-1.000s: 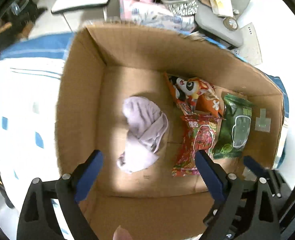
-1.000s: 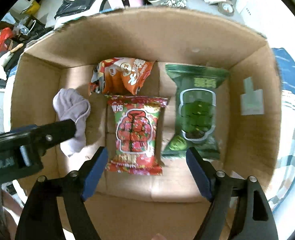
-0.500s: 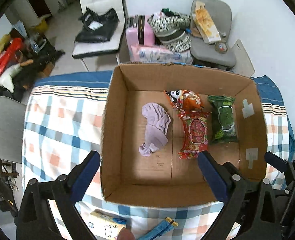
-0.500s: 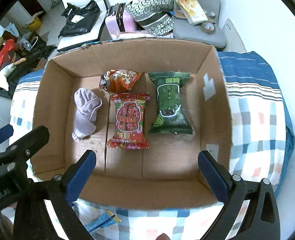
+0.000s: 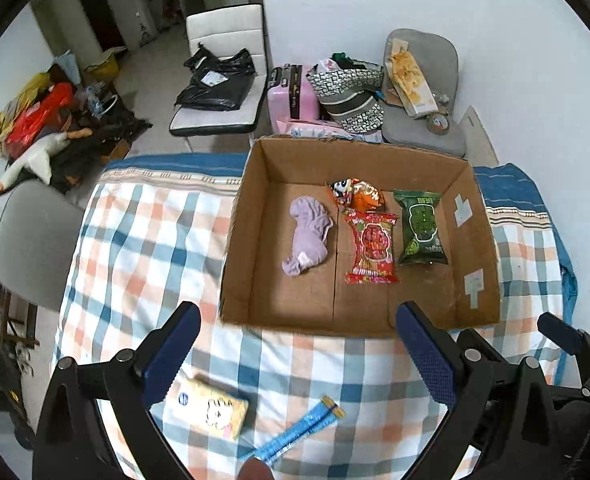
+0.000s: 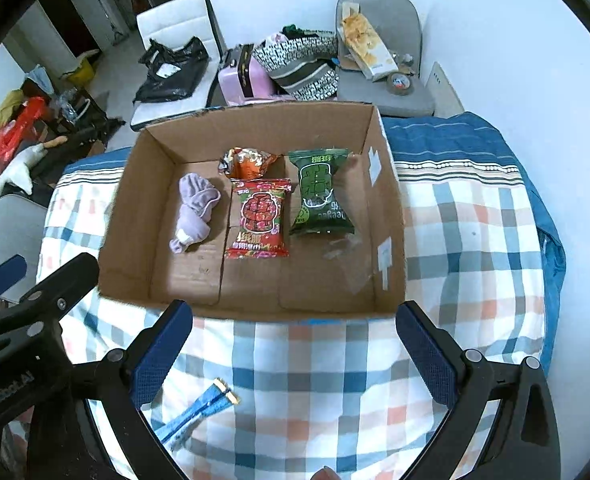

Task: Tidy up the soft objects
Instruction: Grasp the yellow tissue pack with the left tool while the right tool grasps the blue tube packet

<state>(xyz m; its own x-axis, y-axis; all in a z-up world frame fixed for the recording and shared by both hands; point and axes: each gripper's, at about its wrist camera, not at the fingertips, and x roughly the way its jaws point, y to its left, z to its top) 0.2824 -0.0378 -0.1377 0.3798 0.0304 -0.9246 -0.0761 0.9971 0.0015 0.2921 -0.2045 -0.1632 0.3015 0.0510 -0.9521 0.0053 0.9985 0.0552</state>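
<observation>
An open cardboard box [image 5: 239, 240] [image 6: 391, 216] sits on a checked cloth. Inside lie a lilac cloth [image 5: 308, 235] [image 6: 194, 211], an orange snack bag [image 5: 357, 193] [image 6: 247, 161], a red snack bag [image 5: 371, 246] [image 6: 259, 218] and a green snack bag [image 5: 421, 227] [image 6: 320, 192]. On the cloth in front of the box lie a pale yellow packet [image 5: 211, 407] and a blue stick pack [image 5: 299, 432] [image 6: 197, 410]. My left gripper [image 5: 299, 352] and right gripper [image 6: 295, 344] are open and empty, held above the cloth in front of the box.
The checked cloth [image 5: 143, 240] [image 6: 475, 240] covers the table, with a blue edge at the back. Behind stand a white chair with a black bag [image 5: 219, 84], a pink suitcase [image 5: 293, 92] and a grey chair with clutter [image 5: 419, 92]. A grey chair [image 5: 31, 240] stands left.
Both grippers have pulled up and back out of the box toward me. The whole box and the packet and stick pack on the cloth have come into view. The box contents have not moved.
</observation>
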